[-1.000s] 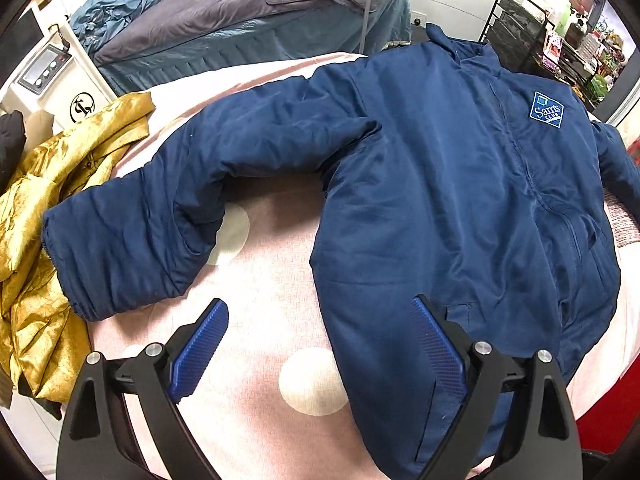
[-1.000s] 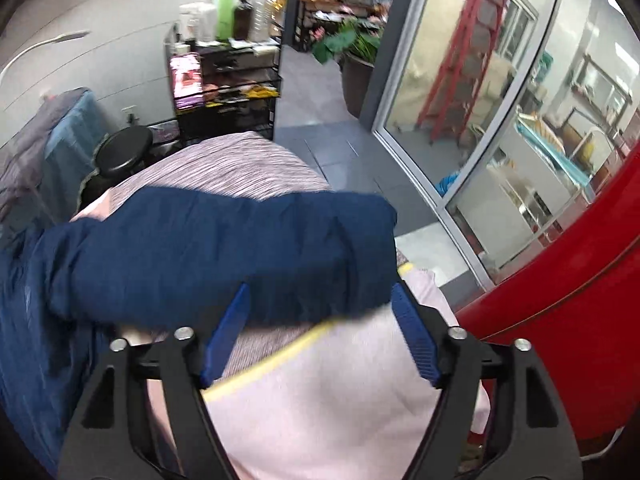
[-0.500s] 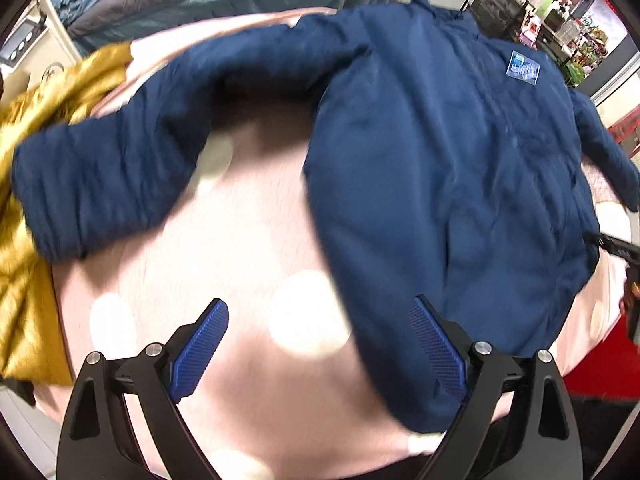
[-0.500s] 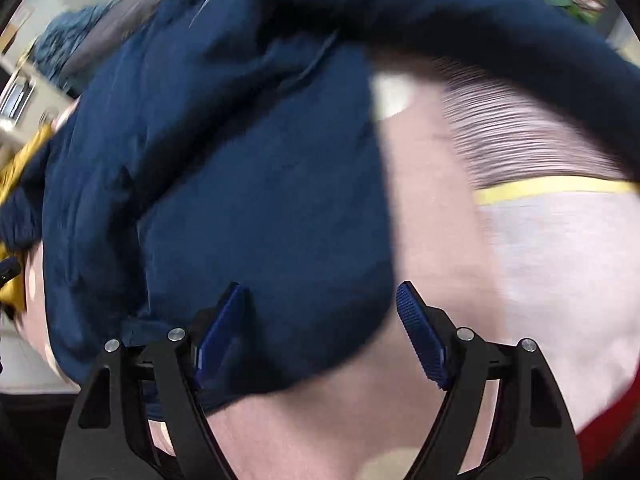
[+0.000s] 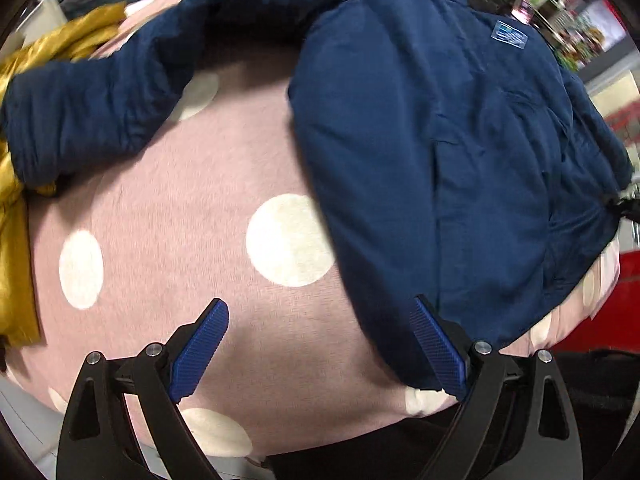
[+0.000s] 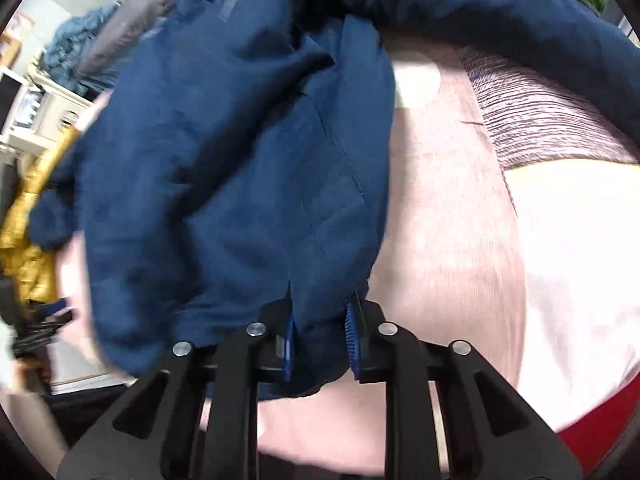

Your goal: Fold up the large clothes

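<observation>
A: Where is the jacket?

B: The navy jacket point(image 5: 460, 152) lies spread on a pink cover with cream dots point(image 5: 192, 232). In the left wrist view its body fills the picture from twelve o'clock round to four, and one sleeve point(image 5: 92, 108) stretches out toward ten o'clock. A blue logo patch point(image 5: 509, 34) sits on the chest near one o'clock.

A: And the left gripper?

B: The left gripper point(image 5: 320, 344) hangs at six o'clock, pointing down at the cover, its blue pads set wide apart. The pad at five o'clock is right at the jacket's bottom hem; the other is over bare cover. Nothing is pinched.

A: The right one?

B: The right gripper point(image 6: 320, 338) sits at six o'clock in its own view. Its jaws are closing, with a fold of the hem between the pads, and the pads already press on the cloth from both sides. The jacket spreads away from it toward eleven o'clock.

A: Anything else?

B: A gold garment point(image 5: 16, 208) lies bunched at nine o'clock in the left view, touching the sleeve's cuff. A striped grey fabric point(image 6: 540, 120) shows at two o'clock in the right view.
</observation>
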